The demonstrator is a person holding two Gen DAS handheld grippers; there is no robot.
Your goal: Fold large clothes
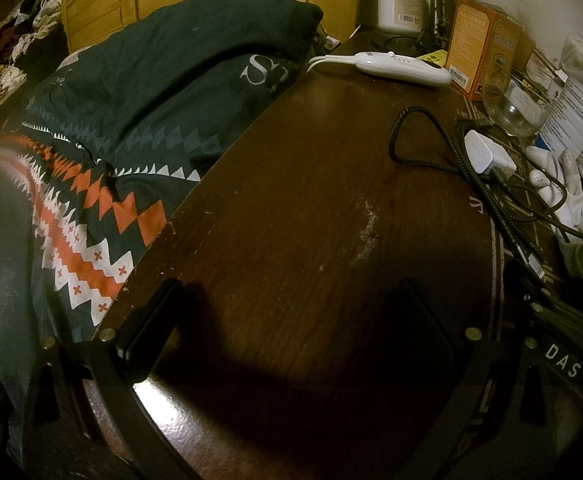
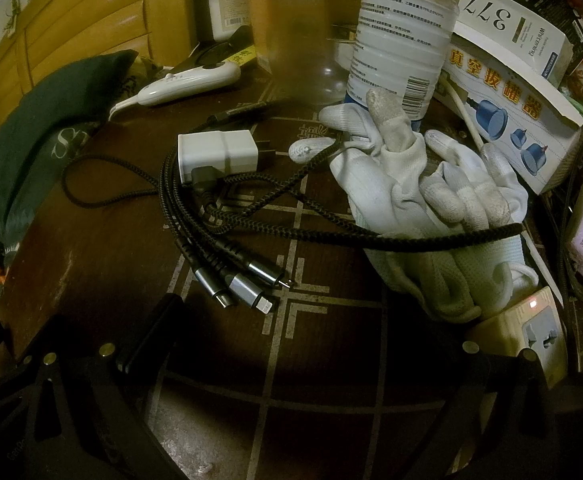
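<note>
Dark wooden table (image 1: 299, 184) under both spread, empty claws, beside patterned bedding (image 1: 103, 152).

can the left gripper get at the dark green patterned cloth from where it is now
Probably yes: the left gripper is open over bare table, and the cloth lies just to its left with nothing between.
</note>
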